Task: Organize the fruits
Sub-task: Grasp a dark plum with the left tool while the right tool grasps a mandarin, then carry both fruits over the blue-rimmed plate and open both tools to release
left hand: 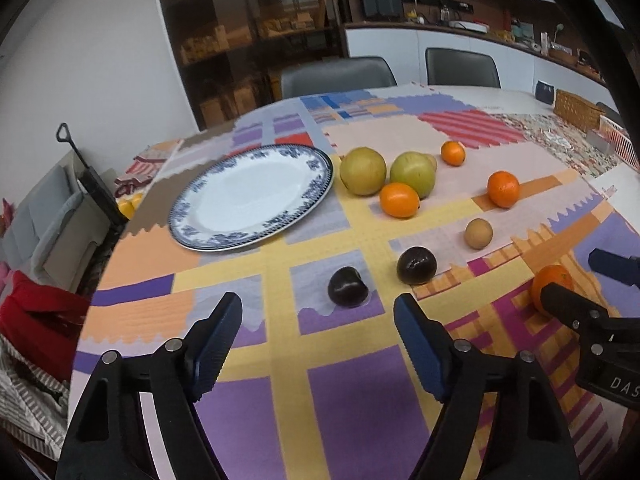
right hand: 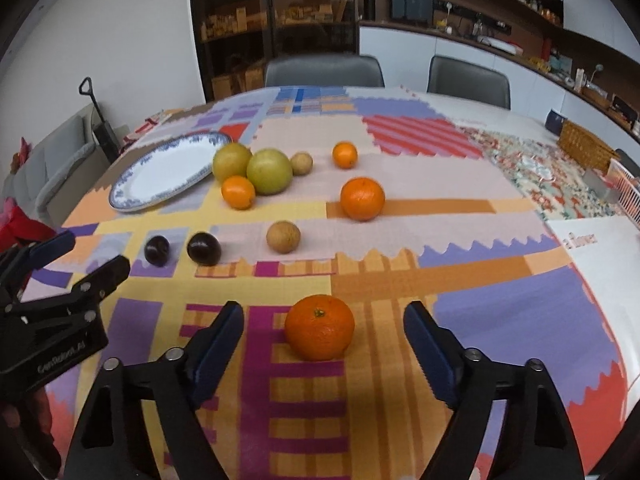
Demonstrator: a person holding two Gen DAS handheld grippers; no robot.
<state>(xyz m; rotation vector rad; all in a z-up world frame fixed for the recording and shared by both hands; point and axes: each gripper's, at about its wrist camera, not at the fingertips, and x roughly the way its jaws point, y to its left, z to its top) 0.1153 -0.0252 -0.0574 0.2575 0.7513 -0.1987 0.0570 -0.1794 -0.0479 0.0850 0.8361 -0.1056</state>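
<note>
We see our left tongs (left hand: 318, 344) spread apart above the worktop (left hand: 280, 360), gripping nothing, with a dark plum (left hand: 348, 286) lying just beyond their tips. Our right tongs (right hand: 324, 344) also stand apart, an orange (right hand: 320, 328) sitting between them but seemingly untouched by either pad. The blue-rimmed plate (left hand: 252, 196) lies bare at far left; beside it cluster two green-yellow fruits (left hand: 362, 171), perhaps pears, and more oranges (left hand: 400, 200).
</note>
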